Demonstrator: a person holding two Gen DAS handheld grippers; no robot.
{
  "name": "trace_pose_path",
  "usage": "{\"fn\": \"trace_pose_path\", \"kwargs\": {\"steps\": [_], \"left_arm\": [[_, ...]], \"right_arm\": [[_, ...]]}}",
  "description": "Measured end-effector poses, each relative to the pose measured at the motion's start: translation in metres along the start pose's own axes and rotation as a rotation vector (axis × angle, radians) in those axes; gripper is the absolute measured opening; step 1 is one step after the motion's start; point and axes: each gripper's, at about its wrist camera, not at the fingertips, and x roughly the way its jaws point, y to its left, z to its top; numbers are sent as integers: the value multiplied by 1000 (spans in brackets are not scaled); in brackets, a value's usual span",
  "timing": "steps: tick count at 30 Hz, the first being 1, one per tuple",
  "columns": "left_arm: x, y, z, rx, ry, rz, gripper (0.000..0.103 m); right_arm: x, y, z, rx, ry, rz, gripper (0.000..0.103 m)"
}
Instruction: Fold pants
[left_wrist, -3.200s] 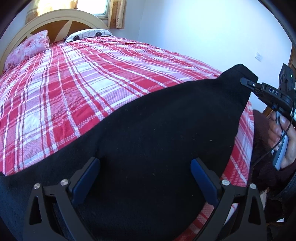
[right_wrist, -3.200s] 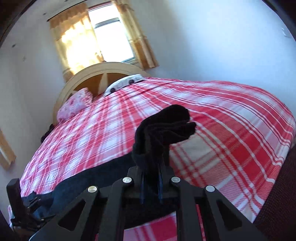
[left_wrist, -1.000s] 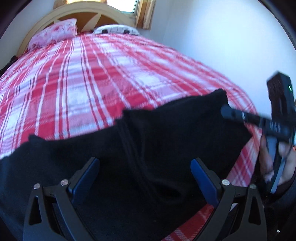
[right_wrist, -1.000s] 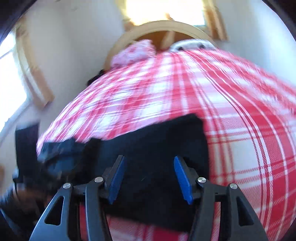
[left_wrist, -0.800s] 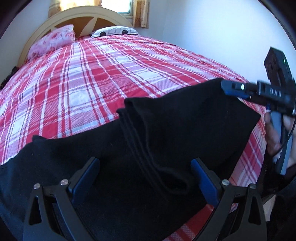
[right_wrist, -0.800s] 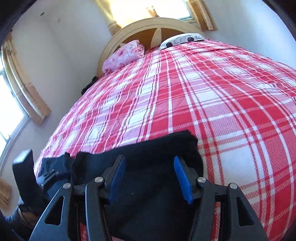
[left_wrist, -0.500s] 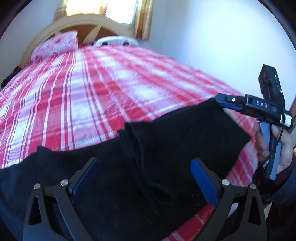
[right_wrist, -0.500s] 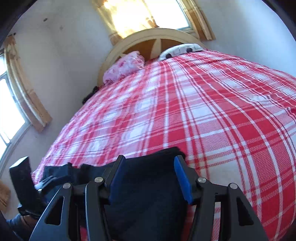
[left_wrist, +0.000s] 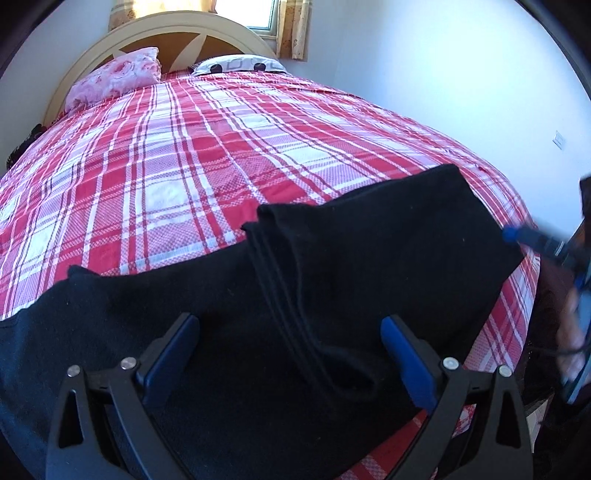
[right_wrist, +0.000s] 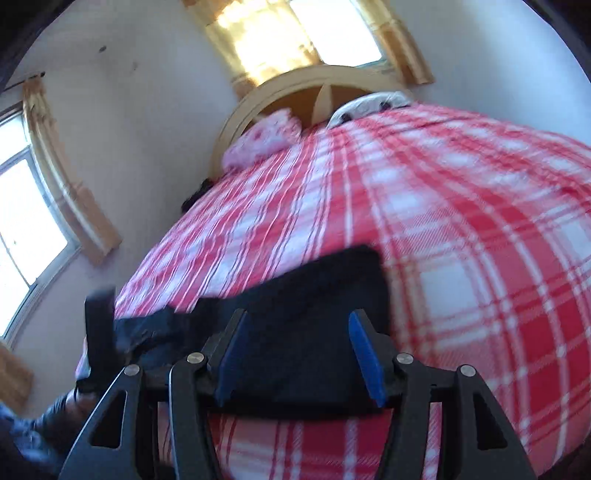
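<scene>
Black soft pants lie near the foot edge of a big bed with a red and white checked cover. One part of the pants is folded over on top of the rest, and the folded edge shows as a few thin dark lines running across the cloth. The cloth lies flat on the cover.

The left gripper hangs over the pants with its two blue pads far apart. Nothing is between the pads, and they hold nothing. The black cloth is under them.

The right gripper is also over the pants, near their right end. Its blue pads stand apart with a wide gap, and they grip nothing. The right wrist view is blurry. In the left wrist view the right gripper shows at the right side, blurred, just beside the edge of the pants.

At the far end of the bed are a cream curved wooden headboard, a pink flowery pillow and a white pillow with black spots. A bright window with yellow curtains is above the headboard.
</scene>
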Motion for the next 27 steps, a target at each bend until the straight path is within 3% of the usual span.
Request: {"fn": "trace_pose_path", "kwargs": {"steps": [3, 8, 13, 16, 19, 25, 27], "left_arm": [[-2, 2, -1, -6, -4, -10, 101], [-9, 7, -3, -13, -17, -22, 101], [-45, 35, -9, -24, -92, 18, 101], [-67, 76, -19, -88, -113, 99, 101], [-89, 124, -34, -172, -122, 196, 101], [-124, 207, -69, -284, -107, 400, 101], [-129, 231, -80, -333, -93, 429, 101]], "right_arm": [[20, -5, -21, -16, 76, -73, 59], [13, -1, -17, -31, 47, -79, 59], [-10, 11, -14, -34, -52, -3, 59], [-15, 27, -16, -81, -92, 37, 59], [-4, 40, -22, -110, -66, 81, 59], [18, 66, -33, -212, -15, 59, 60], [23, 71, -33, -219, -13, 73, 60]]}}
